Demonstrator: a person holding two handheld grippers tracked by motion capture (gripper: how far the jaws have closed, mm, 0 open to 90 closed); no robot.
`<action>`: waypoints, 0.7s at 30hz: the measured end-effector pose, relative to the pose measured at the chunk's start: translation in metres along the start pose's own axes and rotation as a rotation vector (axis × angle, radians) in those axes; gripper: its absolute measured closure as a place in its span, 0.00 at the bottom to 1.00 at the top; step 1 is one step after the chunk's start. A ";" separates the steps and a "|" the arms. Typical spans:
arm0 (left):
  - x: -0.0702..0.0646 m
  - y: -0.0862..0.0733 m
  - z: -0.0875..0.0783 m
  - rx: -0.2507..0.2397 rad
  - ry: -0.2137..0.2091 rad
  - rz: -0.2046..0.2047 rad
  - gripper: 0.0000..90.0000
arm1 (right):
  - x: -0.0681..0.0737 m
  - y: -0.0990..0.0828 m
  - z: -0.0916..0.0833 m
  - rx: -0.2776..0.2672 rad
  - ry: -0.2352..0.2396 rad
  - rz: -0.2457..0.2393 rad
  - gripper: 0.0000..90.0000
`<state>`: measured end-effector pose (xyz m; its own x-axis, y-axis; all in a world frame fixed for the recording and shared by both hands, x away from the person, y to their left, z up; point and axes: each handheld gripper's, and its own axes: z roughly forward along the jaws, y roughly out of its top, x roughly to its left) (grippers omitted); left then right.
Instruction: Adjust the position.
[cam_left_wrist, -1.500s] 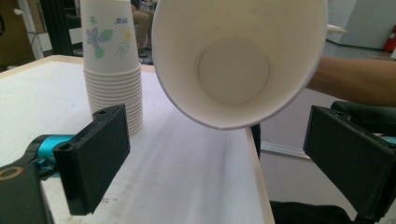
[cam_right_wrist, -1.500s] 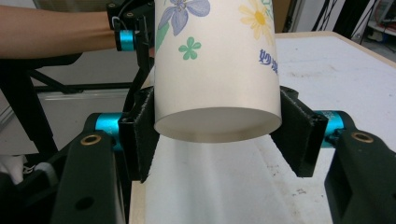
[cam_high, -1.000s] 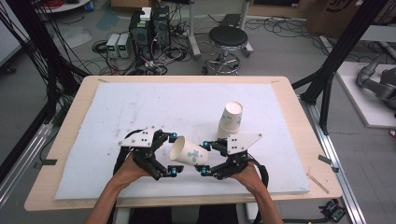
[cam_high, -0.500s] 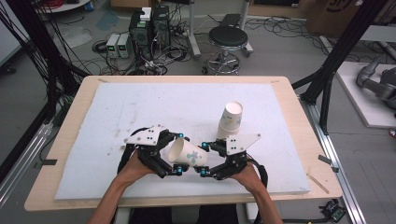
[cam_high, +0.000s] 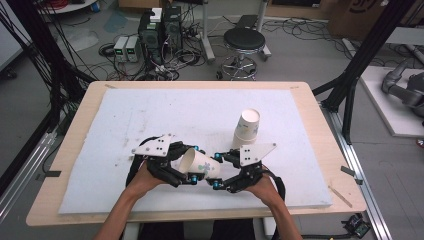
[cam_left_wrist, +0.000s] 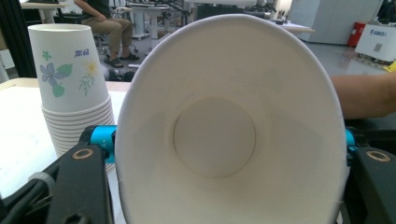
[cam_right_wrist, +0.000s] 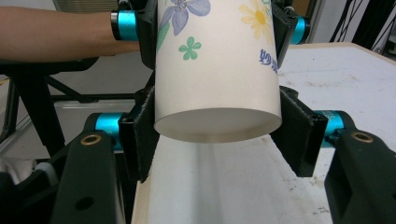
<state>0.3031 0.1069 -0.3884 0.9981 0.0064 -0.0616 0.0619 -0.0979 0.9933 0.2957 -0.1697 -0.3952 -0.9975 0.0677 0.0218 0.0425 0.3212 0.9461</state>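
We see left tongs (cam_high: 186, 172) and right tongs (cam_high: 217, 172) low over near edge of white-covered worktop (cam_high: 150, 115), both clamped on one flowered paper cup (cam_high: 200, 166) lying sideways between them. Left tongs' jaws have just been closing; now they pinch cup at wide rim end, mouth facing left gripper view. Right tongs hold its base end, jaws pressed to cup's sides. Farther back, just beyond right tongs: upside-down stack of paper cups (cam_high: 246, 129), standing apart from held cup.
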 end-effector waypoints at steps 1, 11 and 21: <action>0.000 0.000 0.000 -0.001 -0.001 0.004 0.37 | 0.000 0.000 0.000 -0.001 0.000 0.001 0.42; 0.000 0.001 -0.002 0.015 0.013 0.004 0.38 | 0.003 0.002 0.002 0.026 -0.068 0.032 0.15; 0.000 0.008 -0.010 0.105 0.088 0.026 0.37 | 0.009 0.002 0.001 0.066 -0.116 0.044 0.16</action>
<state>0.3041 0.1160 -0.3791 0.9958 0.0893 -0.0223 0.0401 -0.2028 0.9784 0.2874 -0.1676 -0.3933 -0.9815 0.1904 0.0214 0.0931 0.3763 0.9218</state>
